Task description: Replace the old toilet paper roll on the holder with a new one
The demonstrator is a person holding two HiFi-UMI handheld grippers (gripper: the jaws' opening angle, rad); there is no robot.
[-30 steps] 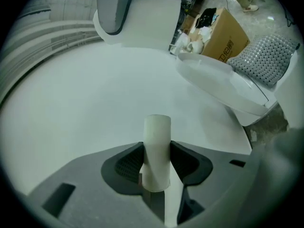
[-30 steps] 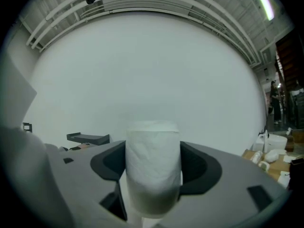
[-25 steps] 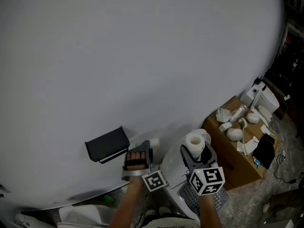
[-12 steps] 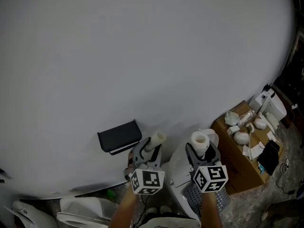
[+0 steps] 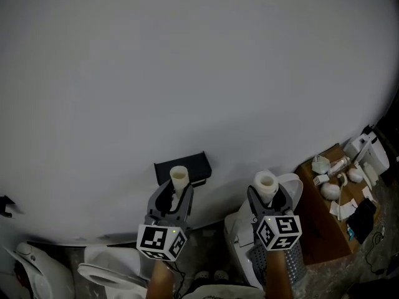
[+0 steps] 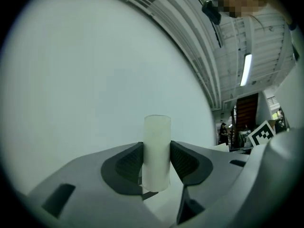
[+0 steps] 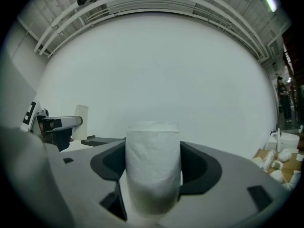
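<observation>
White wall is filling the far view, black holder hanging on it. Right gripper fingers are clamping the new roll, right of the holder. Left gripper fingers are gripping the old core, near the holder. Judged: removal done; next, shedding the core and fitting the new roll.

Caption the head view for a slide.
Swap in progress: left tongs grip the bare core, right tongs grip the fresh roll, near the black wall holder.
</observation>
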